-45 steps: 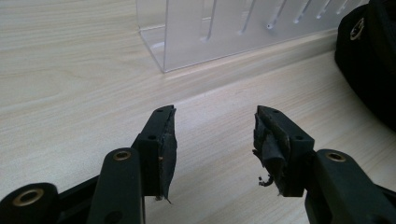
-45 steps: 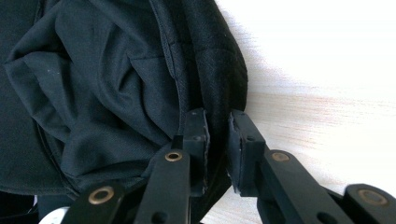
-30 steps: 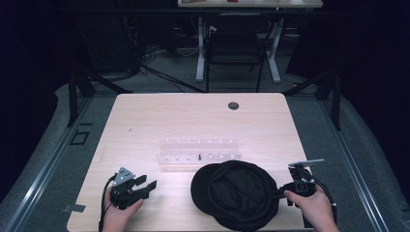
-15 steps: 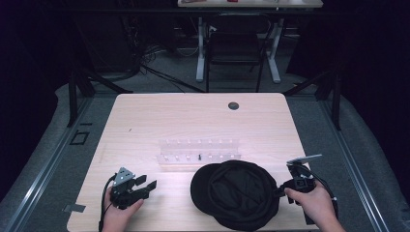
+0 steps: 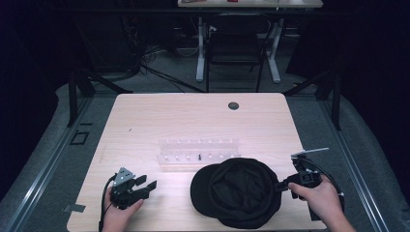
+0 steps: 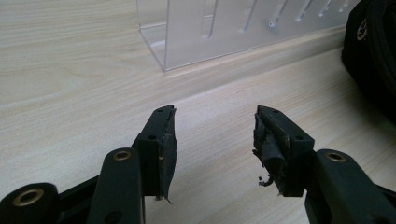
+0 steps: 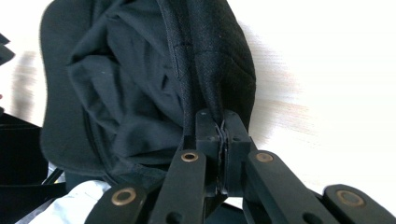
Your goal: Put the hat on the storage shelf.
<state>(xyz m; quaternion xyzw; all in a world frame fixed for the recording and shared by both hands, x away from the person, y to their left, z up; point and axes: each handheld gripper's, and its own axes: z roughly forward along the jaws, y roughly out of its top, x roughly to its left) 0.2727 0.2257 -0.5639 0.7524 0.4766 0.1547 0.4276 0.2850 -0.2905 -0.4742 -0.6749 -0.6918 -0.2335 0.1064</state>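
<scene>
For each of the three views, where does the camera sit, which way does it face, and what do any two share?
High view: above the person's side, facing forward and down on the table; both hands, left gripper and right gripper enter from below.
Left gripper view: rides the left gripper, along its open jaws toward the clear rack.
Right gripper view: along jaws shut on the black cap.
Shared: cap and rack appear in high and left gripper views.

I work at a pale wooden table [image 5: 193,121] with a round dark grommet [image 5: 233,105] near its far edge. Beyond that edge stands a black chair [image 5: 235,48] between the white legs of a second desk [image 5: 200,48]. Grey carpet [image 5: 159,82] surrounds my table, cables [image 5: 145,67] trail left of the chair, and the room beyond lies in darkness.
</scene>
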